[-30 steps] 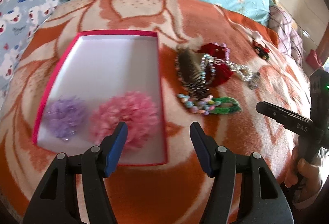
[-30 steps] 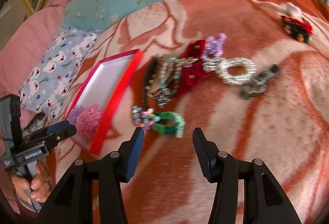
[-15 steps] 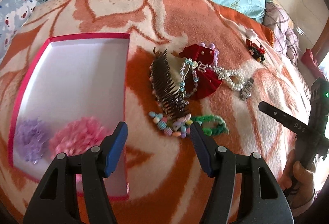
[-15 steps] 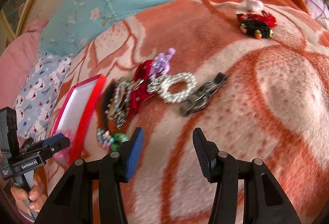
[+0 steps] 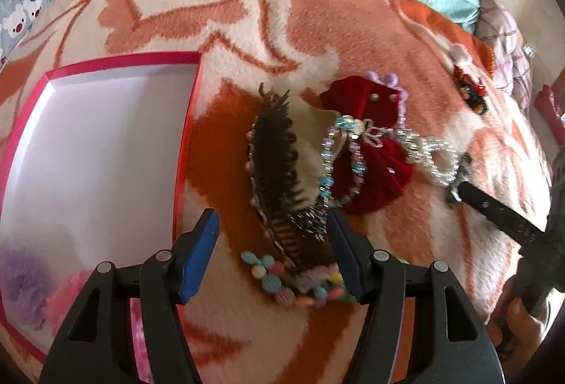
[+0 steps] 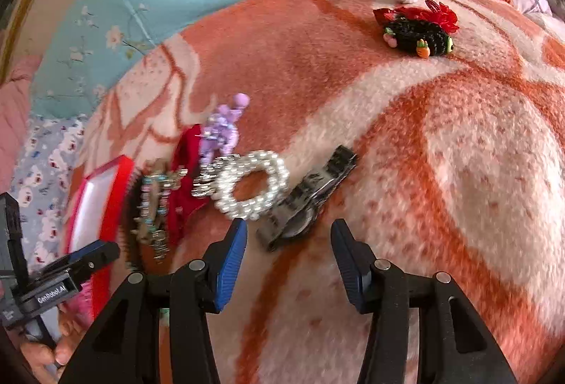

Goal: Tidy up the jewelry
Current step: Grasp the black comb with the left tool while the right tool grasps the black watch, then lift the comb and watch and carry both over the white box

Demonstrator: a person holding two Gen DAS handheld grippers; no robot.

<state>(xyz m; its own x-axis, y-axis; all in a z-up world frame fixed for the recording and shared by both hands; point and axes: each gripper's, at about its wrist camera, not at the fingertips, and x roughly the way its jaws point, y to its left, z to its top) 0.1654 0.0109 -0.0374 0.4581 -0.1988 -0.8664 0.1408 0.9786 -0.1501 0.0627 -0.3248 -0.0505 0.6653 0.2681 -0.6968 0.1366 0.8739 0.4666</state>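
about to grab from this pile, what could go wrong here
The dark hair comb lies tangled with the beaded chain and red velvet bow, so the open left gripper may drag several pieces at once. The right gripper, also open, nears the dark metal clip beside the pearl bracelet; it could snag both.

Box (image 5: 106, 151) left of comb (image 5: 279, 168); bracelet (image 5: 293, 281) in front.
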